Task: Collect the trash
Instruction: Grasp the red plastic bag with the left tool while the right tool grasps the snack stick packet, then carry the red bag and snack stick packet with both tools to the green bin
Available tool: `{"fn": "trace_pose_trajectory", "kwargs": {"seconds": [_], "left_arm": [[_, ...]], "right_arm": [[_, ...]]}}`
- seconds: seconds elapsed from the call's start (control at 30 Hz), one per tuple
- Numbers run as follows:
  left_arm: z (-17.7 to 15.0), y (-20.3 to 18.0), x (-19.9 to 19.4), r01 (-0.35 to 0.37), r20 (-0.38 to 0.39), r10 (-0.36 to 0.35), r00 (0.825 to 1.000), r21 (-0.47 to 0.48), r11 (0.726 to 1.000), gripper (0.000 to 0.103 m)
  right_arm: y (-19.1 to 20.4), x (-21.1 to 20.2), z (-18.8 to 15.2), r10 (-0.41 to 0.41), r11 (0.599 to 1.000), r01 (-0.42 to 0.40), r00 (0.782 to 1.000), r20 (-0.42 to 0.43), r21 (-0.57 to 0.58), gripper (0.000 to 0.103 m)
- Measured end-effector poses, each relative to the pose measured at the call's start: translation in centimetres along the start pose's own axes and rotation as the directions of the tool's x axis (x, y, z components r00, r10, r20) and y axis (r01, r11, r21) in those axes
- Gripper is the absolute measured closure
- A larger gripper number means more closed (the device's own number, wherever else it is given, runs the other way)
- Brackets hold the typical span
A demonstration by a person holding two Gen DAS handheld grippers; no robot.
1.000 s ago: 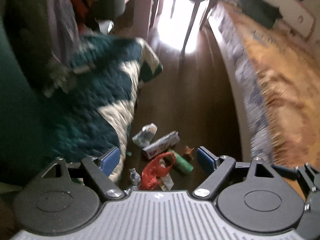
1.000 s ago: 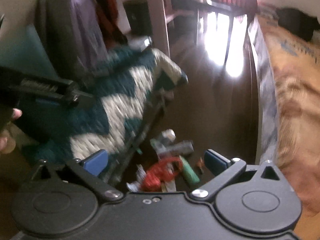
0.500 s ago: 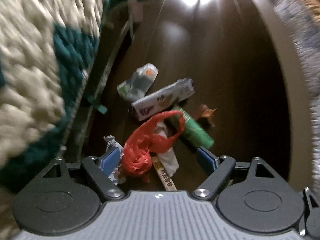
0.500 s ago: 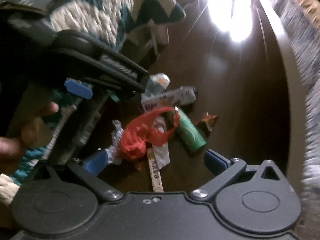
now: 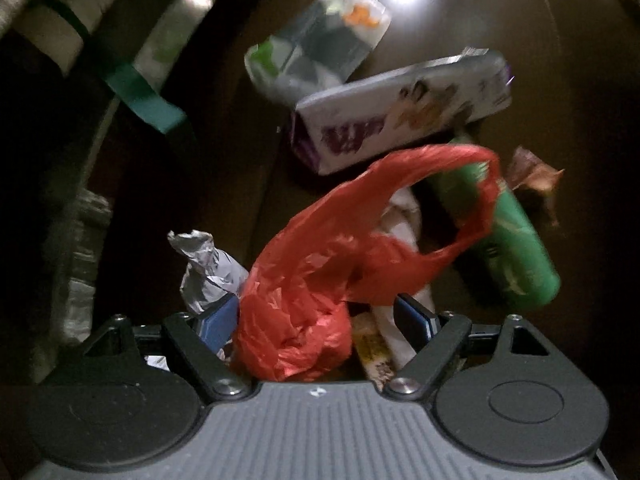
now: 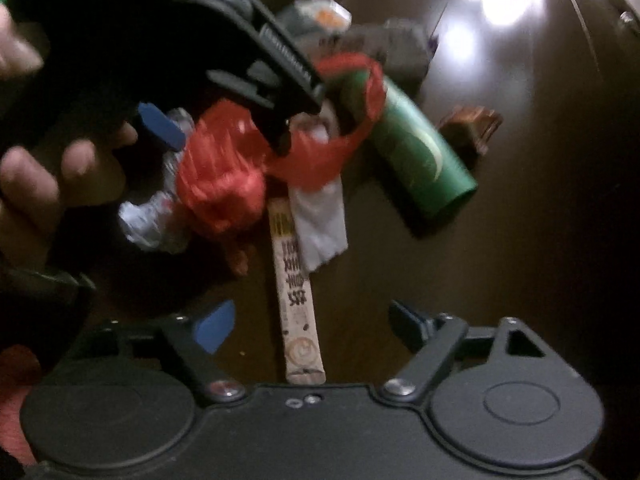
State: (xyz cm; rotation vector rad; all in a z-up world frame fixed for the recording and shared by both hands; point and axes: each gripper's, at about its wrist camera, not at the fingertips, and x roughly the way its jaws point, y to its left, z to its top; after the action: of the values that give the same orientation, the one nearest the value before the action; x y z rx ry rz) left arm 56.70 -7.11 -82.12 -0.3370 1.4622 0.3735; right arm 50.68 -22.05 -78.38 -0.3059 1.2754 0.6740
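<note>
The left gripper (image 5: 316, 318) stands wide apart around the red bag (image 5: 308, 300), which sits between its fingers on the floor; thin, crumpled film, likely light and slippery, best pinched at its bunched body; the right gripper (image 6: 308, 326), also unclosed, holds nothing.

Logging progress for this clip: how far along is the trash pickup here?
Nothing looks collected yet. The left gripper is open, straddling the red plastic bag on the floor; the right gripper is open above the paper stick sleeve. Left lying: green tube, purple-print box, foil wrapper, clear packet.
</note>
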Motion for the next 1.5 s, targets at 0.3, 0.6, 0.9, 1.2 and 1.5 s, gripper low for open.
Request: {"fn": "trace_pose_trajectory", "kwargs": {"seconds": [0.3,0.6,0.9,1.2,1.5], "left_arm": [[-1.0,0.6,3.4,-0.002,-0.027,0.003,1.000,0.035,0.999,0.041],[-1.0,1.0,1.9,0.013,0.014,-0.013,1.000,-0.013,1.000,0.046],[-2.4,1.3,-2.1,-0.021,0.000,0.021,1.000,-0.059,0.998,0.048],[-4.0,0.1,-13.0,0.022,-0.028,-0.021,0.999,0.034,0.999,0.048],[-3.8,-0.5,-29.6,0.072,0.032,-0.075,0.997,0.085,0.994,0.048]], "right_arm": [[1.8,4.6,-0.9,-0.035,0.999,0.035,0.999,-0.012,-0.025,0.054],[3.5,5.1,-1.3,-0.115,0.990,0.115,0.993,0.007,-0.078,0.080],[4.0,2.3,-1.8,-0.125,0.992,0.124,0.992,-0.014,-0.033,0.083],[3.5,-9.4,-0.9,-0.103,0.993,0.104,0.995,-0.016,0.061,0.083],[2.9,-27.5,3.3,-0.150,0.985,0.144,0.986,0.065,0.094,0.083]]}}
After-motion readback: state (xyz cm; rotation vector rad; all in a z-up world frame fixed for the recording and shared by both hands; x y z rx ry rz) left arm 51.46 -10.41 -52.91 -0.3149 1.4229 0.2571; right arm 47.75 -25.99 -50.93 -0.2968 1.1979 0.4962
